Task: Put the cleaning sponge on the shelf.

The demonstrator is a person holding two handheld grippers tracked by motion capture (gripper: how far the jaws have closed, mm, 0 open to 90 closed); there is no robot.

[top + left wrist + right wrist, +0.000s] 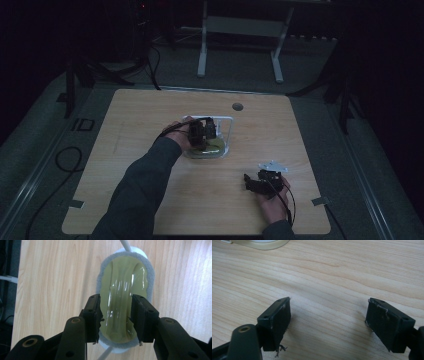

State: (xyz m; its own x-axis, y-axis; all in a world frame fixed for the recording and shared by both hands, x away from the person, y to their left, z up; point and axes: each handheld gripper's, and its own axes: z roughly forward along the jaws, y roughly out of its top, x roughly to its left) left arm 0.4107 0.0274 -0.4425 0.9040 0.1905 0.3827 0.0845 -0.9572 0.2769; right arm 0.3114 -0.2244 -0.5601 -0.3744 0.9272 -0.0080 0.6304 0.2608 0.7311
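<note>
Olive-green film, glossy and rippled, covers a grey-edged roller (124, 297) pinched between the left gripper (116, 317) jaws, probably to steady it on its white wire frame (230, 131). Right gripper (328, 322) jaws gape wide over bare tabletop (332, 272), holding nothing.

Left tongs (209, 131) over roller (212, 146); right tongs (251, 183) apart.
</note>
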